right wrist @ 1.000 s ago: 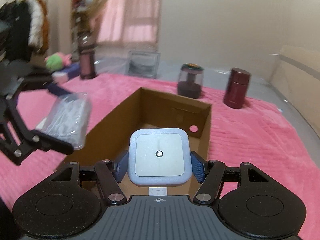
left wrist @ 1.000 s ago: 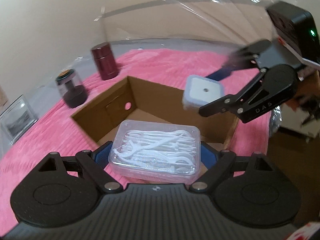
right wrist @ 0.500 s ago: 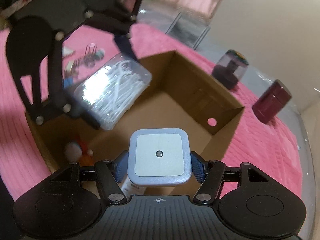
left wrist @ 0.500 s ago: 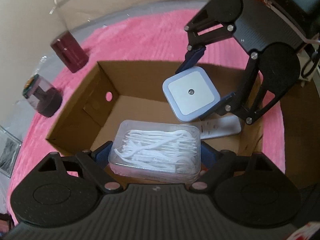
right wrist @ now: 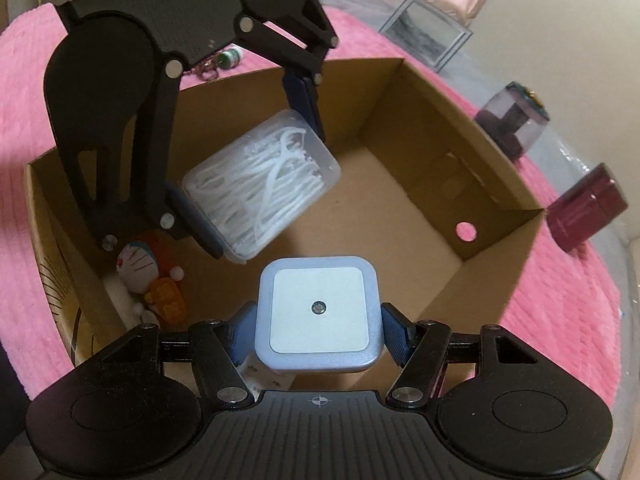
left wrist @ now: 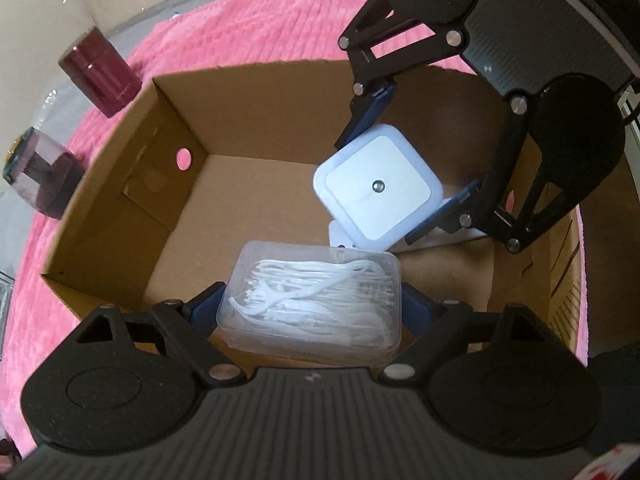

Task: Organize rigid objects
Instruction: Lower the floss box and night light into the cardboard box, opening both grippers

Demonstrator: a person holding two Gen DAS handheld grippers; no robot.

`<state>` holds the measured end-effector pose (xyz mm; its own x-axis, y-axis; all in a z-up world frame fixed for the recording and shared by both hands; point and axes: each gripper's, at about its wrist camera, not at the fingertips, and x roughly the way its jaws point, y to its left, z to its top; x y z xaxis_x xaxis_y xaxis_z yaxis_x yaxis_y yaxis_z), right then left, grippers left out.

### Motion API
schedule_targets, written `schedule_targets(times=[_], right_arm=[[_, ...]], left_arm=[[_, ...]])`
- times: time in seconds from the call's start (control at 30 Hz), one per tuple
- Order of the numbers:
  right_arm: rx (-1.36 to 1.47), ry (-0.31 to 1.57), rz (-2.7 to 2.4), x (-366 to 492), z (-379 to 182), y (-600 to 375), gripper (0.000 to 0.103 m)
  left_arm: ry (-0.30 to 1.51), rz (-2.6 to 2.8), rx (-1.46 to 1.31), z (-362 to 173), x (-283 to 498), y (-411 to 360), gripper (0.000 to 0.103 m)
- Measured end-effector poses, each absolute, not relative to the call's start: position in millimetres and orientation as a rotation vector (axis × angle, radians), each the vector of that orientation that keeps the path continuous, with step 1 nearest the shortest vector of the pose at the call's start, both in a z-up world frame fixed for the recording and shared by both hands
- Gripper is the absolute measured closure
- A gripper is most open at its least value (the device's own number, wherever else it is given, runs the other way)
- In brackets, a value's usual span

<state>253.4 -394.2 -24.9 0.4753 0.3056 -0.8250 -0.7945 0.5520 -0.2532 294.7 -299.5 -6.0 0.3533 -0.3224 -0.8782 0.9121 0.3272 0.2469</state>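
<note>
Left gripper (left wrist: 310,306): I have its jaws closed on the short sides of a clear floss-pick box (left wrist: 312,300), held over the near part of the cardboard box (left wrist: 120,184). Right gripper (right wrist: 318,330): jaws closed on the flanks of a square white night light (right wrist: 318,312), also held inside the carton's opening. In the left wrist view the night light (left wrist: 378,188) sits just beyond the floss-pick box, the two loads near each other but apart. On the carton floor lie a Doraemon figure (right wrist: 140,264) and a white flat item (left wrist: 340,236), partly hidden under the night light. Outside, on the pink blanket (left wrist: 248,28), stand a maroon canister (left wrist: 100,76) and a clear-domed jar (left wrist: 38,178). Risk, as I judge it: both tools crowd one opening, so lowering together could knock linkages; releasing high could drop the night light onto the figure or tip it on edge
</note>
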Motion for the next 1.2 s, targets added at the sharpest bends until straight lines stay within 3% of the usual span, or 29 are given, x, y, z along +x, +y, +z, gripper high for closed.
schedule_targets(times=[0.77, 1.2], right_arm=[[-0.686, 0.904, 0.804, 273, -43, -379, 0.042], [-0.695, 0.901, 0.814, 267, -42, -372, 0.042]], left_arm=[[0.919, -0.943, 0.901, -33, 299, -303, 0.016], [0.840, -0.909, 0.872, -13, 294, -292, 0.016]])
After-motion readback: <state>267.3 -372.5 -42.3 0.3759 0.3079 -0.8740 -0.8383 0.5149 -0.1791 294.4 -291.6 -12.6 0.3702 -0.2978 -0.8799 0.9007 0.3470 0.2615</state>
